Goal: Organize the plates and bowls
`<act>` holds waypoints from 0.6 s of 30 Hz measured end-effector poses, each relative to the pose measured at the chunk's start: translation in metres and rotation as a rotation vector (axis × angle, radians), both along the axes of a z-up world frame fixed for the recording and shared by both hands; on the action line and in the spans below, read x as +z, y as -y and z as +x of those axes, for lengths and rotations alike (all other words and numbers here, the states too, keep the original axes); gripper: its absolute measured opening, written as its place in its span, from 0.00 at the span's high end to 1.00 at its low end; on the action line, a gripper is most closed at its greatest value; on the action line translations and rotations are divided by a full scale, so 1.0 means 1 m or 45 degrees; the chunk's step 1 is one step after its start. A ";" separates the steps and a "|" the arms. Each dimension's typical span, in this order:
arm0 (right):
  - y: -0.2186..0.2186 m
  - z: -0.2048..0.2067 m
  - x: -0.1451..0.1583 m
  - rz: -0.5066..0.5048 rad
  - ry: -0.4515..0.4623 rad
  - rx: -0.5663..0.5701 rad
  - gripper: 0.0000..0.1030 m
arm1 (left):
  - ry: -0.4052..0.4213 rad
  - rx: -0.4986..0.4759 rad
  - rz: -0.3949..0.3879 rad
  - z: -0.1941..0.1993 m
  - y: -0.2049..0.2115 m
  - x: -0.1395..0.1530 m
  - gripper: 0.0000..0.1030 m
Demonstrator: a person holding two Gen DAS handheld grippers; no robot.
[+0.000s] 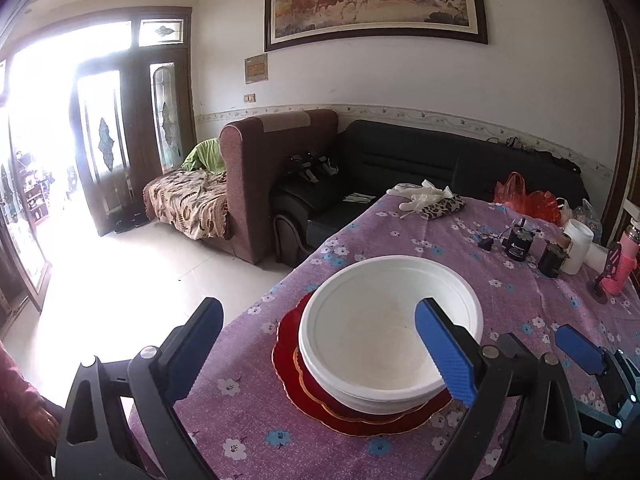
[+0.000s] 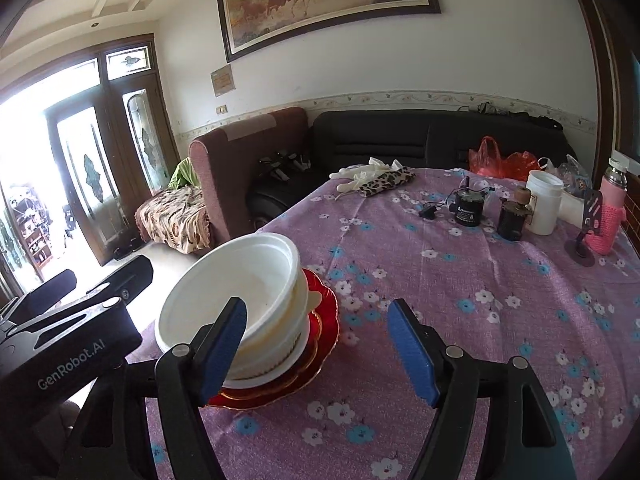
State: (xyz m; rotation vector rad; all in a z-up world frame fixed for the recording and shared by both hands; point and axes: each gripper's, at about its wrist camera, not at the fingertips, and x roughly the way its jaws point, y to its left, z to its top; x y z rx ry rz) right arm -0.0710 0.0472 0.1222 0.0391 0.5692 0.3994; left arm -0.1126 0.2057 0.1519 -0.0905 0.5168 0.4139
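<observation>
We see white bowls (image 1: 384, 336) stacked on red plates (image 1: 320, 404) near the edge of a table under a purple flowered cloth (image 2: 440, 280) — sofas (image 1: 400, 160) and a horse painting (image 1: 376, 0) stand beyond. Both the left gripper (image 1: 320, 348) and the right gripper (image 2: 320, 348) stand spread wide, holding nothing — no pad presses the stack.

White gloves (image 2: 366, 172) beside a leopard-print pouch (image 2: 387, 182); white jar (image 2: 543, 204) near a pink bottle (image 2: 610, 216)

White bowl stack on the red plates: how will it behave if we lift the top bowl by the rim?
The top white bowl looks thin and foam-like, so probably light and its rim may flex. In the right wrist view the stack leans, so it may tip. The red plates likely stay put.
</observation>
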 end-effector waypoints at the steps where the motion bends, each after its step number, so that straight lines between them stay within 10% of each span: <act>1: 0.001 -0.001 -0.001 -0.001 -0.002 -0.001 0.24 | -0.005 -0.006 0.008 0.001 0.003 0.000 0.06; 18: 0.008 0.003 -0.025 -0.043 -0.088 -0.025 0.22 | -0.042 -0.076 -0.007 0.006 0.021 -0.011 0.06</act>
